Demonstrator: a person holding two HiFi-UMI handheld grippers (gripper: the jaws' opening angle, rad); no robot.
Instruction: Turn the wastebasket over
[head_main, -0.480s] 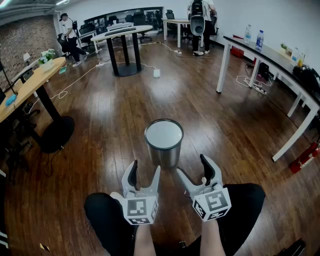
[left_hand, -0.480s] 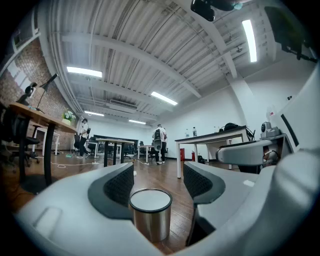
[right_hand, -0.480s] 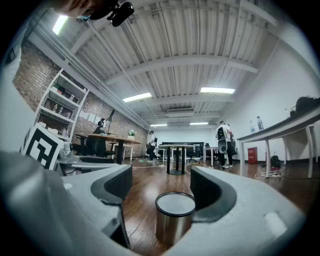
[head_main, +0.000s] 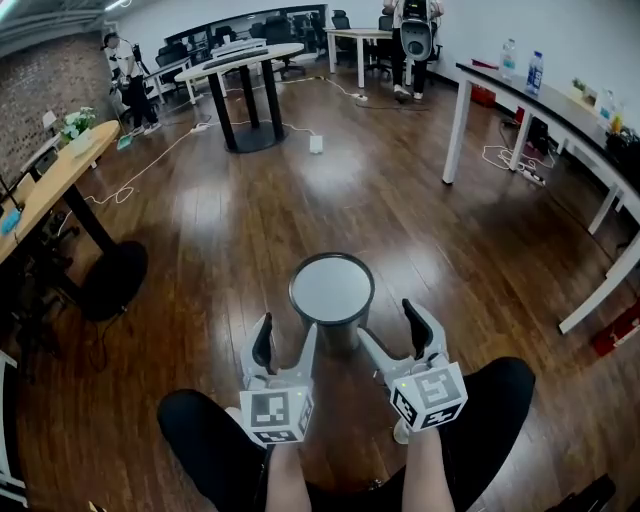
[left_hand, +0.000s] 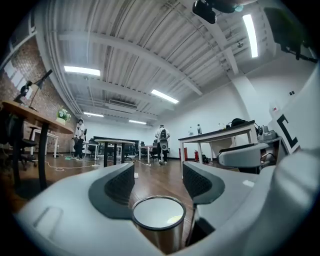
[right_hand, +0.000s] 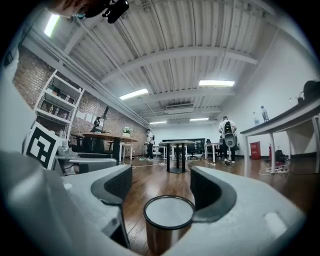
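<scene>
We count one wastebasket (head_main: 333, 325), two grippers, two people far off and two bottles. The wastebasket is a metal cylinder standing upright on the wooden floor (head_main: 380, 200), just ahead of our knees and between the two grippers. Its top reads as a flat pale disc inside a dark rim, and we cannot tell whether that is a closed base or a lining.

The left gripper (head_main: 288, 335) and the right gripper (head_main: 390, 328) are held level side by side, each on a bare forearm, both pointing forward past the wastebasket's flanks. In the left gripper view the left gripper (left_hand: 159, 180) has its jaws spread wide and clamped on nothing, with the wastebasket (left_hand: 159, 215) low in the gap. The right gripper view shows the right gripper (right_hand: 161, 187) equally released, jaws wide apart, the wastebasket (right_hand: 168, 212) framed between them, and neither pad is seen pressing on it.

The two bottles (head_main: 508, 58) stand on the long white table (head_main: 540, 105) at the right. One person (head_main: 120, 70) is at the far left, another (head_main: 412, 35) at the back, and a round table (head_main: 245, 60) stands between them
</scene>
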